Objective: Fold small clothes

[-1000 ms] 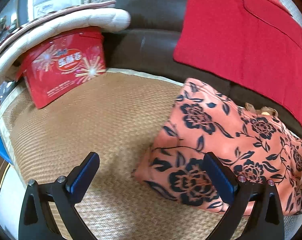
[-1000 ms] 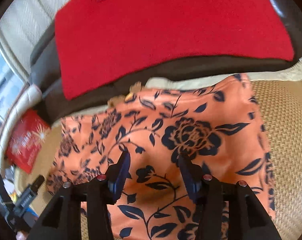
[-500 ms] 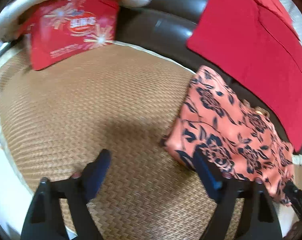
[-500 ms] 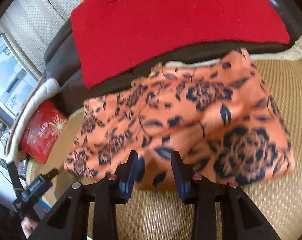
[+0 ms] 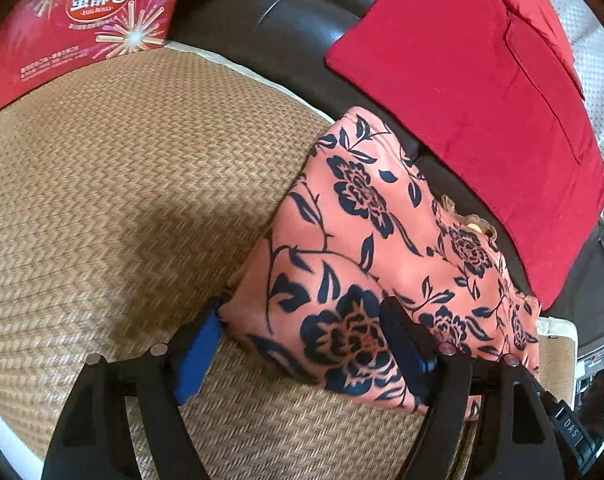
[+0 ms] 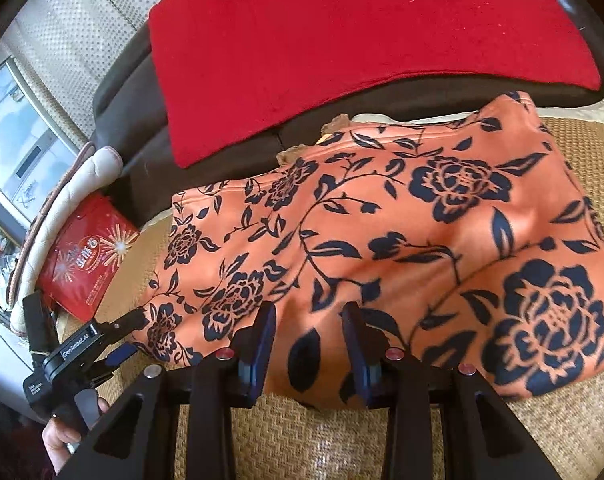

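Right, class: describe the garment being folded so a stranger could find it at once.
Start at the dark sofa and drop to the woven straw mat on its seat. The garment lies there, its far edge against the backrest. Unlike the plain red cloth draped above it, it is orange with dark navy flowers and leaves.

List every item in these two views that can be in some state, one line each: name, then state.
Floral garment: folded, lying rumpled on the woven mat.
Red cloth: spread flat over the sofa back.
Egg roll bag: leaning at the mat's far end.
Left gripper: open, jaws just narrowed, straddling the garment's corner.
Right gripper: open, jaws just narrowed, at the garment's near edge.
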Demonstrator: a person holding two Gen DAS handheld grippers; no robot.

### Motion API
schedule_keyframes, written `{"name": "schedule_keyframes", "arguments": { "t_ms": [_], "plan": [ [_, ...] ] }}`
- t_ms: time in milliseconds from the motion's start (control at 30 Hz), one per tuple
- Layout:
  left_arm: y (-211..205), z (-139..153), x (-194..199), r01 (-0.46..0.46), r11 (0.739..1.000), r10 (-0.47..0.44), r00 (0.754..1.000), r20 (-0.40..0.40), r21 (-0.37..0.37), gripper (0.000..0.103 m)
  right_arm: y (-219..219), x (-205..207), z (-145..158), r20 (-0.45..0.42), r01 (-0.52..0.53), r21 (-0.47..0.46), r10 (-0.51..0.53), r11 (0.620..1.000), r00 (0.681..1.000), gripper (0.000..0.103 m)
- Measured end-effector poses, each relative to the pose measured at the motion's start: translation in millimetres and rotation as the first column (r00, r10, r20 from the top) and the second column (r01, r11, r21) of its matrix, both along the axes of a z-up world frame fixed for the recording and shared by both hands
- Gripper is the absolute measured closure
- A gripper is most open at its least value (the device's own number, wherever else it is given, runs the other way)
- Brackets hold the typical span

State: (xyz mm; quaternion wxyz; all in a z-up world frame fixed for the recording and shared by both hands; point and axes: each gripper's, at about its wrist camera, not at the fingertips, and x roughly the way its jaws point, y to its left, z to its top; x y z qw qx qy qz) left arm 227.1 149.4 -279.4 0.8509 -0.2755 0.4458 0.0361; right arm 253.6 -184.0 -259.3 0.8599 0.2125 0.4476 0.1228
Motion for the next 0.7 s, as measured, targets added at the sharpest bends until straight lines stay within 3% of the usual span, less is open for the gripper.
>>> {"name": "schedule_keyframes", "arguments": {
  "t_ms": [67, 100, 133, 167, 333, 400, 467, 533, 600, 667, 700],
  "plan": [
    [1, -1, 1, -0.012, 1.0, 0.012, 1.0, 0.01, -0.021, 0.029, 4, 3, 0, 0.012, -0.016, 0.0, 0.016, 1.0, 1.0, 0.066],
    [1, -2, 1, -0.014, 0.999, 0.015, 1.0, 0.015, -0.037, 0.038, 7, 4, 0, 0.023, -0.03, -0.001, 0.03, 1.0, 0.999, 0.066],
    [1, -3, 2, -0.015, 0.999, 0.015, 1.0, 0.014, -0.044, 0.061, 9, 5, 0, 0.029, -0.043, 0.005, 0.043, 0.999, 0.999, 0.067],
    [1, -2, 2, -0.017, 0.999, 0.018, 1.0, 0.016, -0.041, 0.072, 12, 7, -1, 0.031, -0.055, 0.015, 0.054, 0.998, 0.998, 0.068],
    [7, -7, 6, -0.028, 0.996, 0.031, 0.999, 0.042, -0.08, 0.071, 17, 13, -15, -0.015, -0.067, -0.01, 0.067, 0.998, 0.998, 0.074],
    [12, -12, 5, -0.035, 0.992, 0.039, 0.999, 0.034, -0.121, 0.051, 15, 13, -16, -0.016, -0.071, -0.001, 0.071, 0.997, 0.997, 0.075],
    [14, -13, 3, -0.034, 0.988, 0.041, 0.998, 0.046, -0.153, 0.045, 15, 12, -17, -0.019, -0.072, 0.006, 0.072, 0.997, 0.997, 0.075],
    [10, -12, 3, -0.017, 0.991, 0.024, 0.999, 0.047, -0.135, 0.043, 15, 12, -16, -0.02, -0.07, 0.006, 0.07, 0.998, 0.997, 0.075],
    [5, -11, 4, -0.002, 0.995, 0.007, 0.999, 0.048, -0.096, 0.045, 15, 12, -16, -0.018, -0.072, 0.001, 0.072, 0.997, 0.997, 0.075],
    [5, -13, 6, -0.003, 0.997, 0.006, 0.999, 0.037, -0.083, 0.073, 15, 12, -16, -0.017, -0.075, 0.001, 0.075, 0.997, 0.997, 0.075],
    [7, -16, 8, -0.006, 0.995, 0.009, 1.0, 0.03, -0.095, 0.074, 15, 12, -16, -0.016, -0.076, 0.003, 0.076, 0.997, 0.997, 0.075]
  ]
}}
